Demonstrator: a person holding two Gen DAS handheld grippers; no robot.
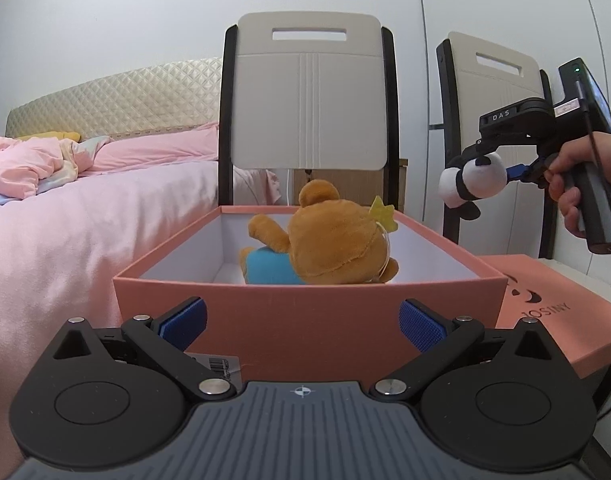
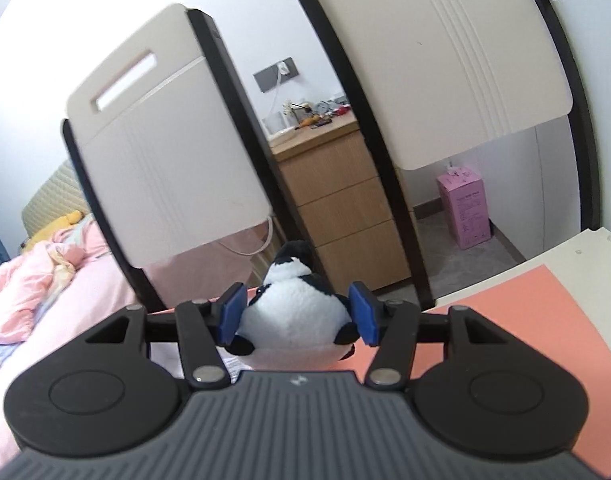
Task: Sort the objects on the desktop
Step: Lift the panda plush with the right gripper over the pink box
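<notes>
Bed (image 1: 65, 220) w/ pink bedding fills left of left-wrist view, cut off at frame edge; quilted headboard partly hidden behind chair (image 1: 309, 96). A 2nd chair (image 1: 493, 92), upper right, is partly blocked by the right gripper (image 1: 477, 168).

Pink box (image 1: 305, 312), centre, is open; its near wall hides the lower half of the brown bear (image 1: 333, 240) lying inside, seen from behind, face not visible. Yellow star tag by its head, no text legible. Box lid (image 1: 553, 304) lies just beside the box at right, corner cut off; printing reads "…OSINY", first letters hard to make out. Barcode sticker low centre-left, too small to read.

Right gripper body reads "DAS"; its fingers are clamped on the panda plush (image 2: 293, 312), held in the air right of and above the box. In right-wrist view panda's face is turned away.

Left gripper (image 1: 303, 320) sits low before the box, fingers (image 1: 185, 320) spread wide, holding nothing.
</notes>
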